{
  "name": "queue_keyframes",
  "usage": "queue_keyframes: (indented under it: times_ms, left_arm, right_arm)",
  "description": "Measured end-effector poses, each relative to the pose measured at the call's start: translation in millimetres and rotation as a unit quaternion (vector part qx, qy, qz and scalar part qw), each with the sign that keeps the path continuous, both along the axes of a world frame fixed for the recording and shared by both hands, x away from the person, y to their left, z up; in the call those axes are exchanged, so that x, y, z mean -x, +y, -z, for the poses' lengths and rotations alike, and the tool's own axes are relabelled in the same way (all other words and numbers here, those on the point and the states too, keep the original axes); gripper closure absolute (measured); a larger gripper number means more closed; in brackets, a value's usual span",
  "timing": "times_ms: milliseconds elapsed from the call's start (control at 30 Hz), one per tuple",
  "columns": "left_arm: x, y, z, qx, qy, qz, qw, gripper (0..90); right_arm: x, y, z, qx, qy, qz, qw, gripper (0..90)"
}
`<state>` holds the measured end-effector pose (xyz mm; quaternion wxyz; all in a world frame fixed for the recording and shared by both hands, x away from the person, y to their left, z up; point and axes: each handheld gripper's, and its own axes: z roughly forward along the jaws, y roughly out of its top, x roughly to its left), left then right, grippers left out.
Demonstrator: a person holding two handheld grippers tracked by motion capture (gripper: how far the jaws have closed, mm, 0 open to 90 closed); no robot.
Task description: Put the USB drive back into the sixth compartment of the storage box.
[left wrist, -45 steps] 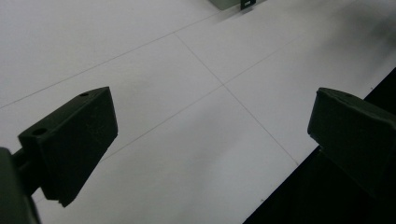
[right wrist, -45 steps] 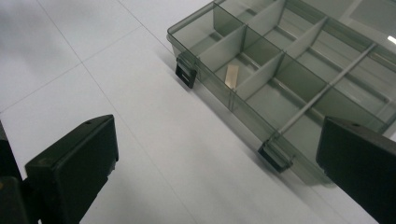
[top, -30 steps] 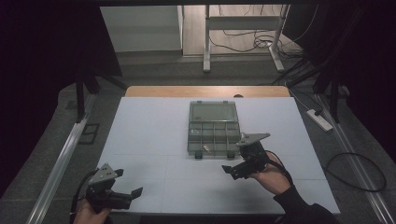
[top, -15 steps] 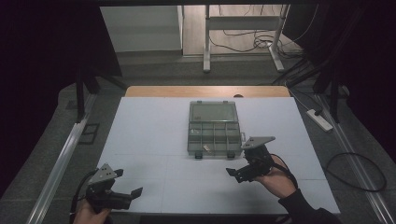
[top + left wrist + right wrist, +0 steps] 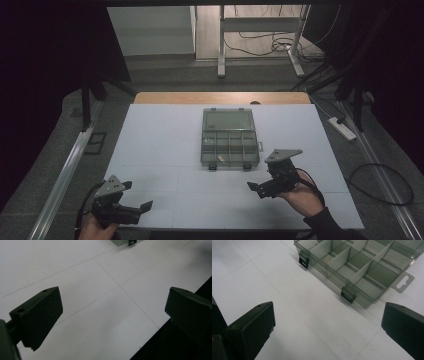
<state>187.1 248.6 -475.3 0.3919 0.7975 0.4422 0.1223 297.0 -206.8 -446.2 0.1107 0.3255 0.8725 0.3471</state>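
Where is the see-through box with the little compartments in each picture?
High view: the compartment box lies open mid-table, lid back.
Left gripper view: just its corner at the top edge.
Right gripper view: across the top right.
Shared landmark: its black front latches.

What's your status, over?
Both claws open: left claw low at the table's near edge, right claw just short of the organizer box. Box lid open. Nothing between.
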Motion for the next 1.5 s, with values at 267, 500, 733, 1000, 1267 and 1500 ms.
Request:
queue_keyframes:
  times_ms: [267,500,733,1000,1267,1500]
  left_arm:
    - [-0.5,-0.5,0.1,-0.002,0.002,-0.001,1.0,1.4]
    - [-1.3,-1.8,0.3,-0.006,0.003,-0.003,1.0,1.1]
    - [-1.9,-2.7,0.0,-0.012,0.005,-0.004,0.9999,0.2]
    - [-2.4,-3.4,-0.2,-0.011,0.001,-0.006,0.9999,0.0]
    - [-2.5,-3.6,0.0,-0.01,0.0,-0.005,0.9999,0.0]
    - [-2.2,-3.3,0.1,-0.01,0.0,-0.003,0.9999,0.1]
  right_arm:
    - [4.5,-7.2,0.8,0.001,0.0,0.011,0.9999,0.0]
    - [7.7,-12.3,1.4,0.005,-0.001,0.017,0.9998,0.0]
    - [10.5,-18.1,0.9,0.001,-0.002,0.025,0.9997,0.0]
    - [16.1,-27.2,-0.3,-0.004,-0.006,0.035,0.9994,0.0]
    - [24.4,-39.8,-2.4,-0.013,-0.011,0.05,0.9986,0.0]
    - [29.8,-47.1,-3.0,-0.014,-0.012,0.058,0.9981,0.0]
